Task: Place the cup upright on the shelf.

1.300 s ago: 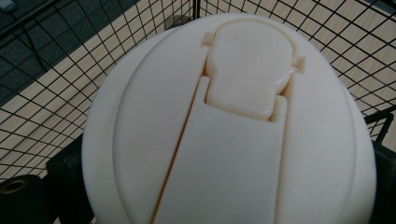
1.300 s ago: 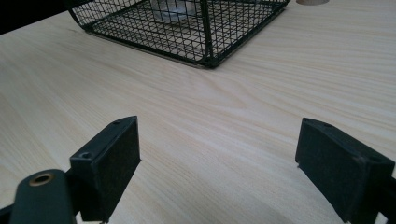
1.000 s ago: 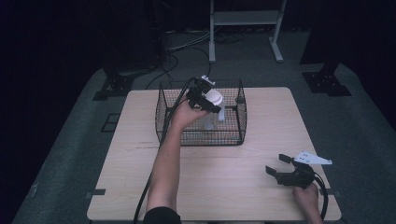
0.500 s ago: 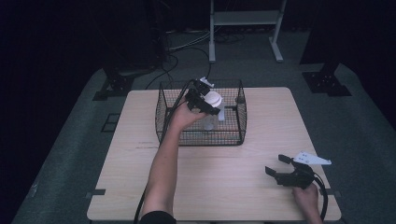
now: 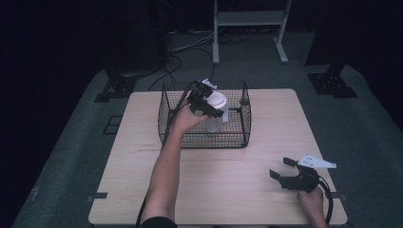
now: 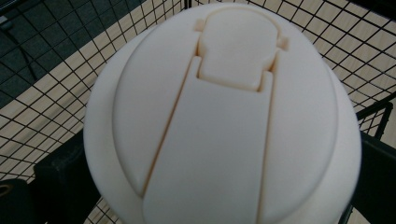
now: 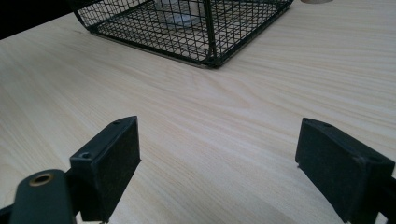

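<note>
A clear bottle with a white flip-top cap (image 5: 216,100) stood inside the black wire basket (image 5: 237,137) near the bench's far edge, its cap level with the basket's rim and pinched between the jaws of the left gripper (image 5: 205,102), with wire walls close on every side. The right gripper (image 5: 281,169) sat low by the bench's (image 5: 266,209) near right corner, jaws spread wide over bare wood, well apart from the basket, with open bench between them.
</note>
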### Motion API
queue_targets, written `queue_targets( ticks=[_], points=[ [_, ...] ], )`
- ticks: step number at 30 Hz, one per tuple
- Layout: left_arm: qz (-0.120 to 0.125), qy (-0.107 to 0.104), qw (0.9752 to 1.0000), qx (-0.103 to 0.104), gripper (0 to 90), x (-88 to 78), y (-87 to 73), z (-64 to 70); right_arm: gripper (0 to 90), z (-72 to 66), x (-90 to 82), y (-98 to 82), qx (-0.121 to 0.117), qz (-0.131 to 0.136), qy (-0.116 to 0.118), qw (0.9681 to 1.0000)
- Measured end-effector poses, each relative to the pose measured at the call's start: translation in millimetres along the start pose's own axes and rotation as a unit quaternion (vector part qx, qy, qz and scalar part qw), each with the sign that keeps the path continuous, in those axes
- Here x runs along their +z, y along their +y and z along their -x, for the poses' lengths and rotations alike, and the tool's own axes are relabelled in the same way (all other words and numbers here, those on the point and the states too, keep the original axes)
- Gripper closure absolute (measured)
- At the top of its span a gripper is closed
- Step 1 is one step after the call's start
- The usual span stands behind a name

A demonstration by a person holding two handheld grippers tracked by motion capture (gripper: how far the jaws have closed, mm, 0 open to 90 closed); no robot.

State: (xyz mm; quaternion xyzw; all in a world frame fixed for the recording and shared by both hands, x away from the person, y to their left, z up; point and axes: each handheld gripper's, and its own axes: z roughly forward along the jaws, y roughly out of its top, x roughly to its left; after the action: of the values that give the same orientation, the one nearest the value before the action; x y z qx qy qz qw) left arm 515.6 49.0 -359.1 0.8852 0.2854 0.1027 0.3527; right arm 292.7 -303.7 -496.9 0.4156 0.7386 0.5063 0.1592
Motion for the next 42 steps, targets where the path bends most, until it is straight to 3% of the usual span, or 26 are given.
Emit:
queue_targets(
  ticks=[7, 21, 33, 42],
  points=[
    [-0.005, 0.012, 0.9999, 0.008, 0.0, -6.5, -1.7, -2.3, 12.9, -0.5, 0.5, -0.1, -0.003, -0.001, -0.001, 1.0000],
    [0.008, 0.004, 1.0000, 0.001, 0.0, -22.6, -22.0, -7.7, 12.9, -1.3, 0.6, -0.3, -0.008, -0.001, -0.005, 1.0000],
    [0.024, -0.001, 0.9996, 0.013, 0.0, -50.3, -51.5, -1.5, 12.9, -2.1, 0.6, -0.5, -0.011, -0.002, -0.008, 0.9999],
    [0.035, -0.002, 0.9989, 0.032, 0.0, -72.1, -69.9, 10.7, 12.9, -2.3, 0.6, -0.6, -0.010, -0.003, -0.015, 0.9998]
  ],
)
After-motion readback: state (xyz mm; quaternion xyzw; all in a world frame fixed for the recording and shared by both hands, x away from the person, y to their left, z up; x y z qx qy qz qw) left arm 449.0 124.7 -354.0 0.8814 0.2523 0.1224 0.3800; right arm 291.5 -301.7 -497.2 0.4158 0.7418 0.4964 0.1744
